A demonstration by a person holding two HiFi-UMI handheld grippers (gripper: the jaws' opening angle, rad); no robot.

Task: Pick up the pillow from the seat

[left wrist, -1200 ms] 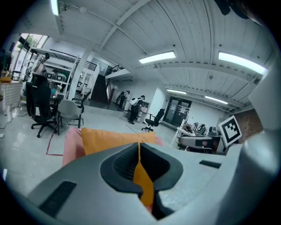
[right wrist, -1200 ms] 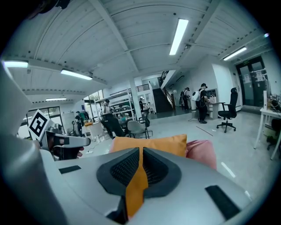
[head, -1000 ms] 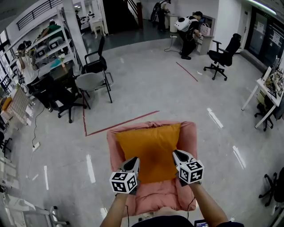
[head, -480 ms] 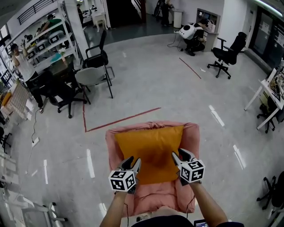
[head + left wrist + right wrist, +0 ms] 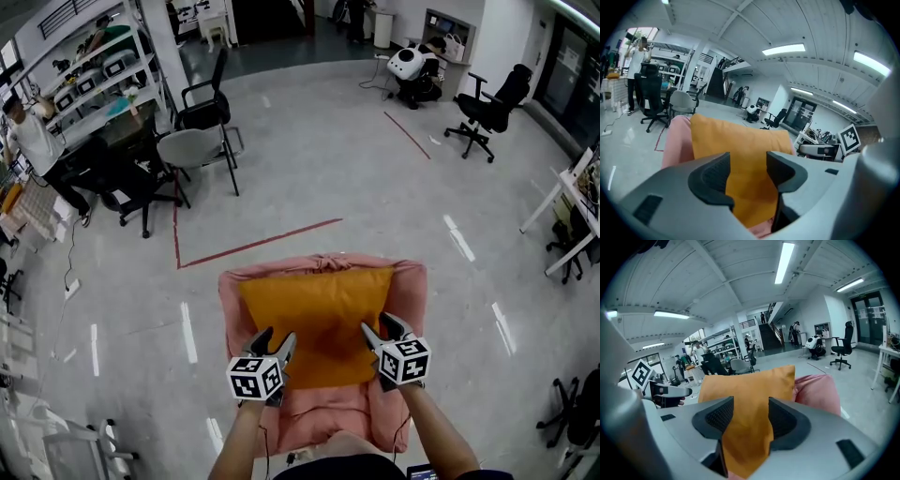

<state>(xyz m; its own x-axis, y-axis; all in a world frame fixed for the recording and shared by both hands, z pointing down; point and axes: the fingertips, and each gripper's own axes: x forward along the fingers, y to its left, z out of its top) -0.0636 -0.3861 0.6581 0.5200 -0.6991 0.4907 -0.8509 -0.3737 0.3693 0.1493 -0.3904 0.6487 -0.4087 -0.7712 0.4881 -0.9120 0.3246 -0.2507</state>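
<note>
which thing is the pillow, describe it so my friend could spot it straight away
Just this side of the red tape line stands a low pink seat. The pillow is the flat square cushion lying in it. It is the only mustard-orange thing here, unlike the pink padding around it and the grey chair beyond the line.

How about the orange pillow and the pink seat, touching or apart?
Touching. The head view shows the pillow lying on the seat, with pink showing round it.
</note>
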